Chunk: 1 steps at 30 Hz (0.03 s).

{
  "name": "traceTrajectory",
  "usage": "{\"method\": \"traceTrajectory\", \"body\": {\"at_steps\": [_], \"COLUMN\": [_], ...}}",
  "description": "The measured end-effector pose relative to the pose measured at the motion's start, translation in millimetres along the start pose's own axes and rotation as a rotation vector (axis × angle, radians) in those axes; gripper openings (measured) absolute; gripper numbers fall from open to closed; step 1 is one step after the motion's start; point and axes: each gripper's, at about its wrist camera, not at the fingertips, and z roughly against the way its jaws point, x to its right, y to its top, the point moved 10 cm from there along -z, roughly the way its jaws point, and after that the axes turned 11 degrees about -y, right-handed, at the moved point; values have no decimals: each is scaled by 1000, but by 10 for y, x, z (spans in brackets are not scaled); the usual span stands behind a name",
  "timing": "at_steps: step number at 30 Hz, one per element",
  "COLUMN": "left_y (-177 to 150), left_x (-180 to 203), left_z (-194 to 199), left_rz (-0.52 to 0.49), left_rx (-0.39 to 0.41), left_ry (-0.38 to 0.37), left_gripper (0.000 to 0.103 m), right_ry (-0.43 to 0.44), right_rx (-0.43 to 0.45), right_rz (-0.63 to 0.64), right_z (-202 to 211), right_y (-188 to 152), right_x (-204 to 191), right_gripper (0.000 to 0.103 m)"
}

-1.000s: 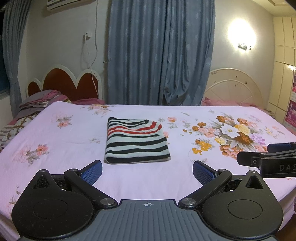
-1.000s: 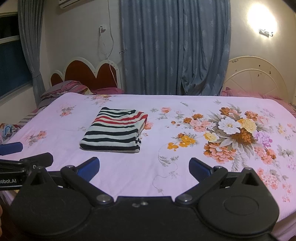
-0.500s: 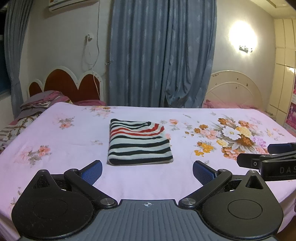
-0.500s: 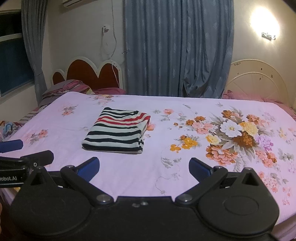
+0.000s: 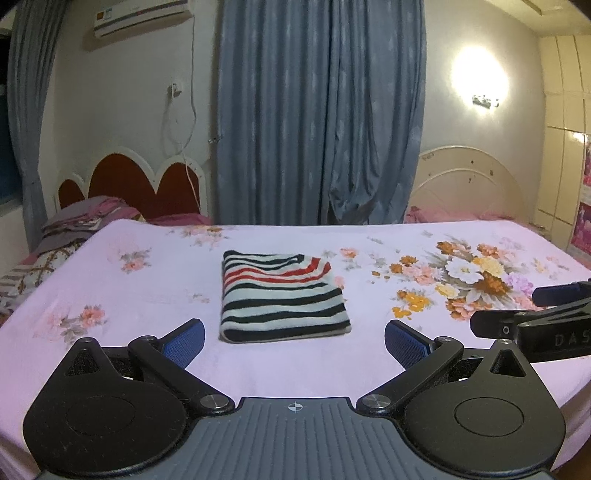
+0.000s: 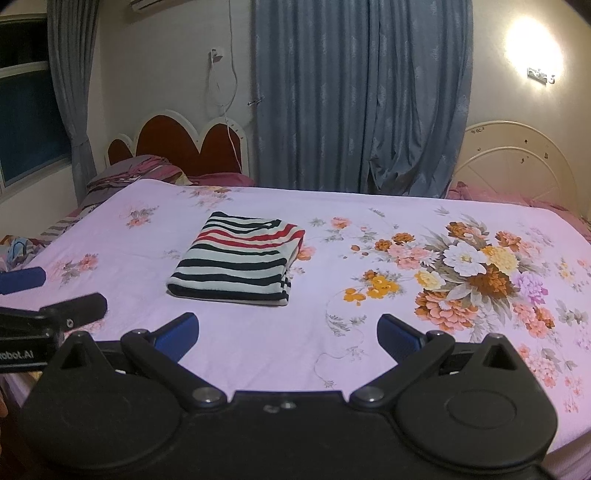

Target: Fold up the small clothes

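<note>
Striped garment [image 5: 281, 296] folded, ahead of left gripper [image 5: 294, 339]

Bed [image 5: 110, 280] with pink floral sheet fills the lower half of both views; a large flower print [image 5: 469, 273] lies toward 3 o'clock. Blue curtain [image 5: 317, 110] hangs at 12 o'clock behind the bed. Red scalloped headboard [image 5: 129, 184] stands at 10 o'clock, with pillows [image 5: 85, 218] piled just below it. Cream arched headboard [image 5: 469, 192] stands at 2 o'clock. Wall lamp [image 5: 484, 99], lit, is mounted above it. Air conditioner [image 5: 140, 16] sits at 11 o'clock, near the ceiling; a cord [image 5: 192, 92] hangs down the wall beneath it. Window [image 6: 26, 122], dark, appears at 9 o'clock in the right wrist view.
</note>
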Motion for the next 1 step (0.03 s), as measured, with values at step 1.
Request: {"method": "traceTrajectory", "body": {"at_steps": [1], "left_y": [-9], "left_x": [8], "left_z": [-5], "left_rz": [9], "left_rx": [-5], "left_ry": [-7], "left_gripper": [103], "right_ry": [0], "right_rx": [-1], "right_rz": [0], "right_z": [0], "right_y": [-1], "right_x": [1], "right_gripper": [102]}}
